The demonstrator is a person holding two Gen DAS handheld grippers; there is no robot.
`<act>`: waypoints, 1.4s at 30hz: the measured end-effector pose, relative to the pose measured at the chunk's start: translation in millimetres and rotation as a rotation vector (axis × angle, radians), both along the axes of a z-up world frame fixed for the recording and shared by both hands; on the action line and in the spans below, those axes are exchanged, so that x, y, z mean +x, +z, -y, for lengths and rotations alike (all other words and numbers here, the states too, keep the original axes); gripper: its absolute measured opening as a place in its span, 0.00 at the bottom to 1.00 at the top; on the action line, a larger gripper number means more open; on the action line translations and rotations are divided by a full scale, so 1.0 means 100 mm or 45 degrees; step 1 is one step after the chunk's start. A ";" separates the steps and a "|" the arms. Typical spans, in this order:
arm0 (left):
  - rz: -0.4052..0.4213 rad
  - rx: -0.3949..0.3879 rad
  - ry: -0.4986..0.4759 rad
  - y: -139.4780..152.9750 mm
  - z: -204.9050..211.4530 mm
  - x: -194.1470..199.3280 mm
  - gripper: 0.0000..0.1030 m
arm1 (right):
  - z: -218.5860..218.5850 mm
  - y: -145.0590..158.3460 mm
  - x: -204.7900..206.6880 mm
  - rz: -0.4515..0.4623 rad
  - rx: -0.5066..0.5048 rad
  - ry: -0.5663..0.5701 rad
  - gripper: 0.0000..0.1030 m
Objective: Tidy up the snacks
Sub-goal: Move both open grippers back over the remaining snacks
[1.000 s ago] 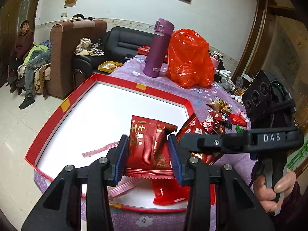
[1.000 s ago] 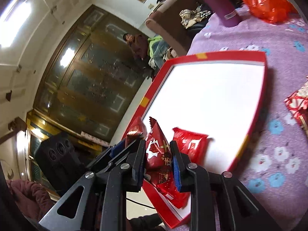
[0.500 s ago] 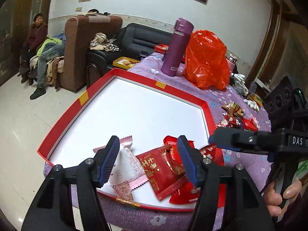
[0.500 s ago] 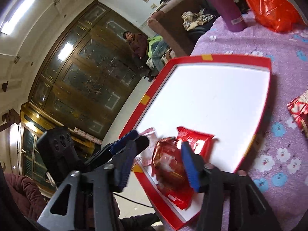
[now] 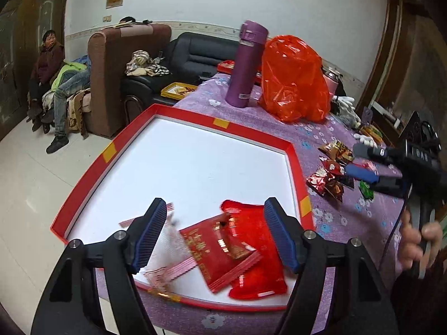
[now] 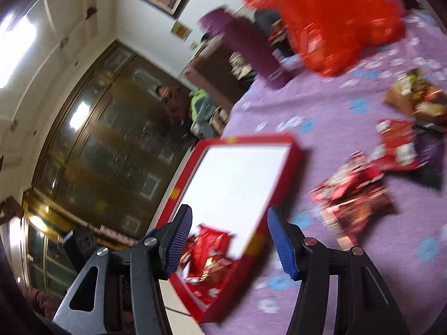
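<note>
- Tray [image 5: 294, 164]: red rim, white floor, yellow tape patches.
- Snack packets [image 5: 220, 248]: red with gold print.
- Worktop [image 5: 301, 134] cloth: purple, white-and-blue flowers.
- Flask [image 5: 245, 64]: purple.

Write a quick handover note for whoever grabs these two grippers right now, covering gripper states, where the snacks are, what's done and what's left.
Left gripper: open, empty, over the tray's near corner.
Right gripper: open, empty, off the tray's right rim, over the tablecloth.
Red tray: on the purple tablecloth; a pale pink packet and red packets lie piled in its near corner.
Left to do: loose snacks on the cloth right of the tray.
Purple flask and orange bag stand behind the tray.
</note>
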State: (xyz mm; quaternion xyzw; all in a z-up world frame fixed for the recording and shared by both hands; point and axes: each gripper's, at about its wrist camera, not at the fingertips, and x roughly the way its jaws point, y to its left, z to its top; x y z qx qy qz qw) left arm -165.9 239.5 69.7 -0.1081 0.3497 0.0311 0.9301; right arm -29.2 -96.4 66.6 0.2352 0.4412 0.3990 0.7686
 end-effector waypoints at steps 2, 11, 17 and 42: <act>-0.009 0.012 -0.021 0.03 0.09 0.04 0.72 | 0.29 0.03 0.13 0.011 0.006 -0.080 0.59; -0.030 0.124 -0.202 0.18 0.79 0.36 0.77 | 1.54 0.06 0.46 0.093 -0.099 -0.452 0.66; -0.070 0.261 -0.345 0.20 1.37 0.68 0.77 | 2.09 -0.26 0.62 -0.011 -0.134 -0.614 0.67; -0.234 0.430 -0.689 -0.15 2.21 1.07 0.77 | 1.51 -0.34 0.42 -0.047 -0.463 -0.345 0.67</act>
